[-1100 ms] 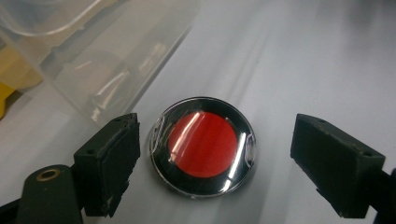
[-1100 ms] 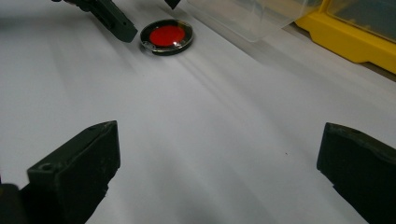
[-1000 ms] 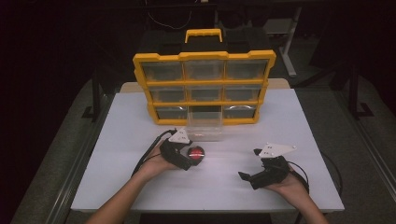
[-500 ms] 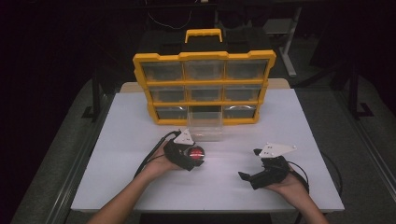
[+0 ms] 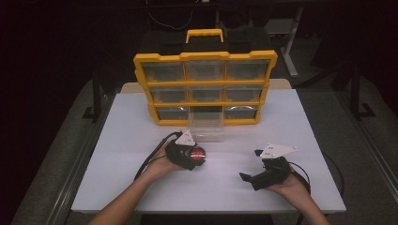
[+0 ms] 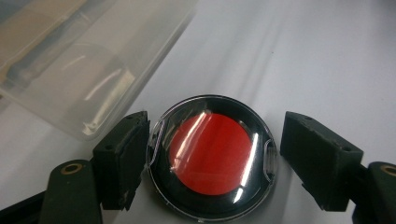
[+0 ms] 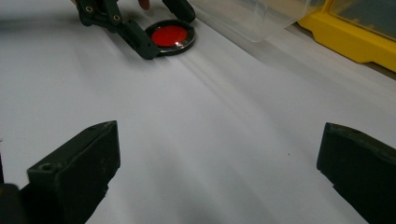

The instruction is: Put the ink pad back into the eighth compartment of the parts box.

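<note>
A round clear case with a red disc (image 5: 198, 153) (image 6: 210, 156) (image 7: 170, 36) lies flat on the white table (image 5: 291, 122). My left gripper (image 5: 195, 157) (image 6: 215, 158) is open, and its jaws straddle the case. One jaw touches the rim, while the other stands a small gap off it. My right gripper (image 5: 250, 165) (image 7: 219, 172) rests low on the table to the right, open wide with only bare tabletop between its jaws. Farther off, the right gripper view also takes in the left gripper (image 7: 163, 28) around the case.
A yellow organiser (image 5: 206, 89) (image 7: 355, 37) with a black top and clear drawers stands at the back of the table. One clear drawer (image 5: 206, 126) (image 6: 84, 60) (image 7: 261, 14) from its bottom row sits pulled out, just beyond the case. Cables trail from both grippers.
My left gripper has shifted slightly to the right and closer around the red-disc case. The right gripper has stayed put.
</note>
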{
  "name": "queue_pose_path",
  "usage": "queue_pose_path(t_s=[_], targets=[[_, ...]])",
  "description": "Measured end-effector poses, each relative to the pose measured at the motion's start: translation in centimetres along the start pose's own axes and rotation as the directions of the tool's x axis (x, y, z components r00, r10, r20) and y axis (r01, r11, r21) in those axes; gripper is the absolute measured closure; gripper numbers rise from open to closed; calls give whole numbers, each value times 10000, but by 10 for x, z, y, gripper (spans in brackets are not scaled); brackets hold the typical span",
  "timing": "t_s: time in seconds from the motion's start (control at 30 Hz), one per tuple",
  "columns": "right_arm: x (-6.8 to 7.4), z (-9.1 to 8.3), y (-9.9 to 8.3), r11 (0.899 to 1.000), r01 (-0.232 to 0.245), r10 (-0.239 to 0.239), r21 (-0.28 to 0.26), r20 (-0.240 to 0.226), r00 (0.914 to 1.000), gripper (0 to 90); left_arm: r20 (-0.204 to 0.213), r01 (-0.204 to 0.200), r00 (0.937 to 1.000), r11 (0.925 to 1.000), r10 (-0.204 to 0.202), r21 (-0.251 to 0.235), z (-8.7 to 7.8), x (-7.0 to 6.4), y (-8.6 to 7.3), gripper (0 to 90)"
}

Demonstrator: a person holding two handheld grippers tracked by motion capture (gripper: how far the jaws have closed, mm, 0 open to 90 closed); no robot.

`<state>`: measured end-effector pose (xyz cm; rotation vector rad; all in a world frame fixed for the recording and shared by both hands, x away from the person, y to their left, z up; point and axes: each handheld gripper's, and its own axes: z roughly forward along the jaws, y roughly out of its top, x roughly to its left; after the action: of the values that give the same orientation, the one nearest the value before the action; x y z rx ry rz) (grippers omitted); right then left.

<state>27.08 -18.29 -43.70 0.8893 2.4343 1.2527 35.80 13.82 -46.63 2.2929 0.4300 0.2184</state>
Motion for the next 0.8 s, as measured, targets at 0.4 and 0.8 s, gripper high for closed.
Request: queue_pose_path(t_s=[0.4,0.8], targets=[[0,0,0,10000,4,-4,-9,-25,10000,0,17,80,10000,10000,-80,-51,-1,1,-1,294],[0,0,0,10000,6,-6,-10,-23,10000,0,137,63,9999,10000,-64,57,-3,1,-1,296]])
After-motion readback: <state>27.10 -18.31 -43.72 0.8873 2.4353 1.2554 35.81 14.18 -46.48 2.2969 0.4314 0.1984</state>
